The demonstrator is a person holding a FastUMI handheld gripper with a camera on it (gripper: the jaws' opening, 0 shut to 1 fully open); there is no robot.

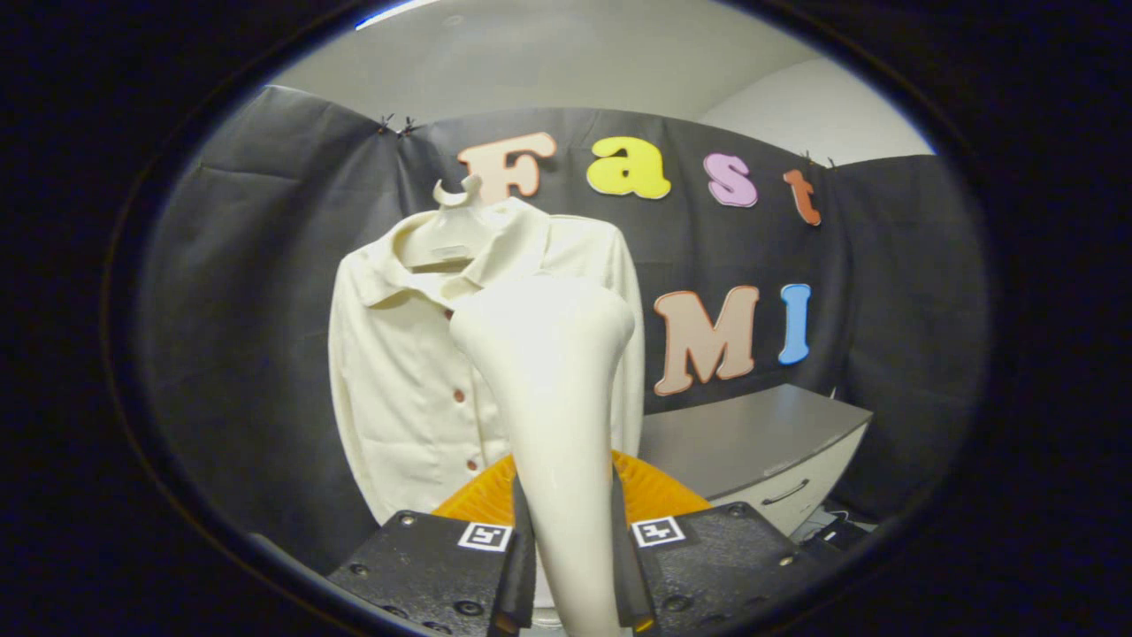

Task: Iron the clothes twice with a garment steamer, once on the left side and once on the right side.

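Observation:
A cream garment steamer stands upright between my fingers, its handle clamped by both of them and its wide head rising in front of the shirt. My gripper is shut on that handle. Beyond it a cream button-up shirt hangs on a pale hanger against the black cloth wall. The steamer head covers the shirt's middle and right part; small reddish buttons show just left of the head. Whether the head touches the cloth I cannot tell.
A grey cabinet with a drawer handle stands to the right of the shirt. An orange ribbed object sits just ahead of my fingers, behind the steamer handle. Dark cables lie low beside the cabinet.

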